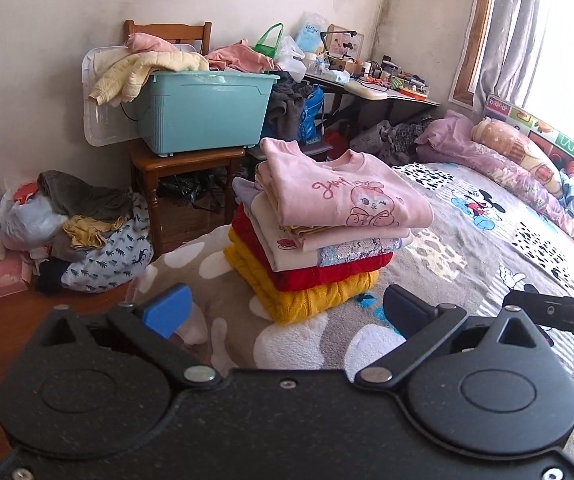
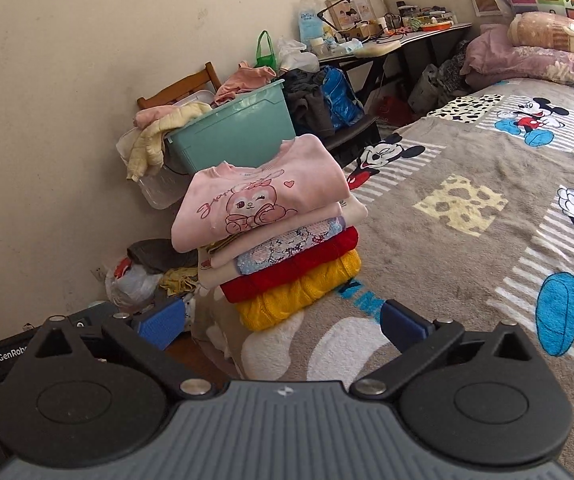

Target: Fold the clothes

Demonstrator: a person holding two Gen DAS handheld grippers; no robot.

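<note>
A stack of folded clothes stands on the bed corner, with a pink cartoon sweatshirt on top and red and yellow knits at the bottom. The same stack shows in the right wrist view, its pink sweatshirt uppermost. My left gripper is open and empty, a little short of the stack. My right gripper is also open, with nothing between its blue pads, just before the yellow knit. Part of the right gripper's black body shows at the right edge of the left view.
A teal bin with unfolded clothes sits on a wooden chair behind the stack. A heap of clothes and bags lies on the floor by the wall. The Mickey blanket covers the bed; pillows and a cluttered desk stand beyond.
</note>
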